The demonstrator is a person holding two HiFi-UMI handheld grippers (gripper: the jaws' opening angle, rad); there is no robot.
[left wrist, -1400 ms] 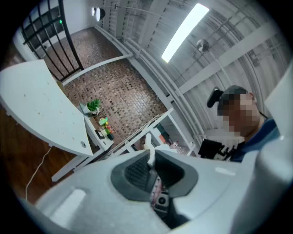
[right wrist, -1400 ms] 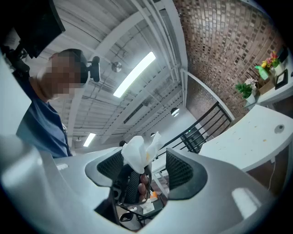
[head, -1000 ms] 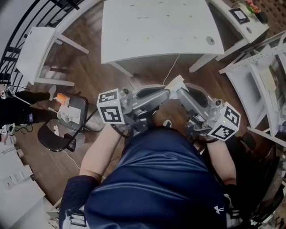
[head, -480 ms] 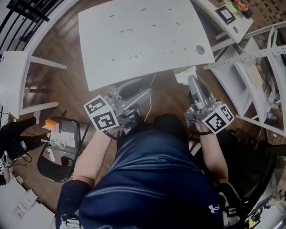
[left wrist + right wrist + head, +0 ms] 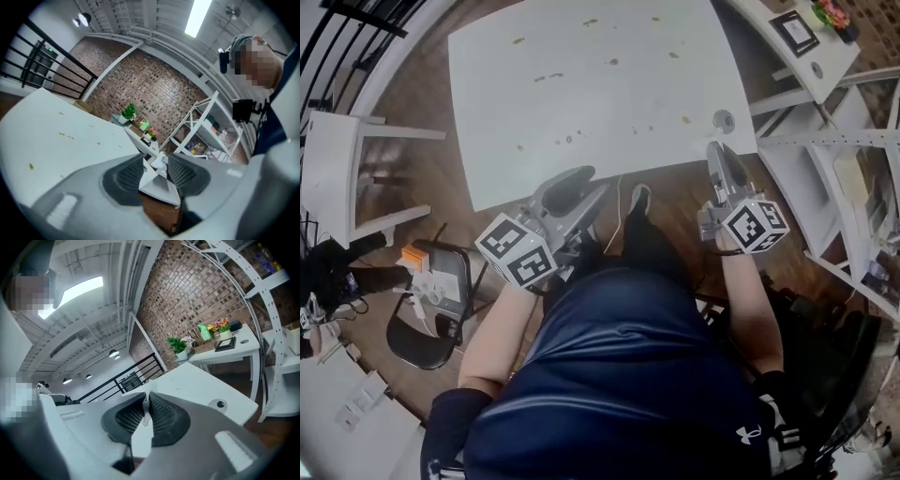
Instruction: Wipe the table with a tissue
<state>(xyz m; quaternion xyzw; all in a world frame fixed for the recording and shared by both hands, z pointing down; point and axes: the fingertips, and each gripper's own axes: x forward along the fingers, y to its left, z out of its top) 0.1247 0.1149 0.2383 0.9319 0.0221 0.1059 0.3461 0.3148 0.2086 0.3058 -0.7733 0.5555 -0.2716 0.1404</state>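
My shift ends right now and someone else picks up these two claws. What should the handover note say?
Left claw: open. Its jaws have just been opening and nothing is between them. It is at the table's front edge.
Right claw: shut on the tissue, at the table's near right corner.
Table: small brown spots are scattered over the top.
Done: the tissue is gripped.
Left: bring the tissue down onto the top and wipe the spots away.

I see brick wall [image 5: 154,89], wood floor [image 5: 422,178], black railing [image 5: 60,47], white shelving [image 5: 853,178] at right, strip light [image 5: 199,16] on ceiling.
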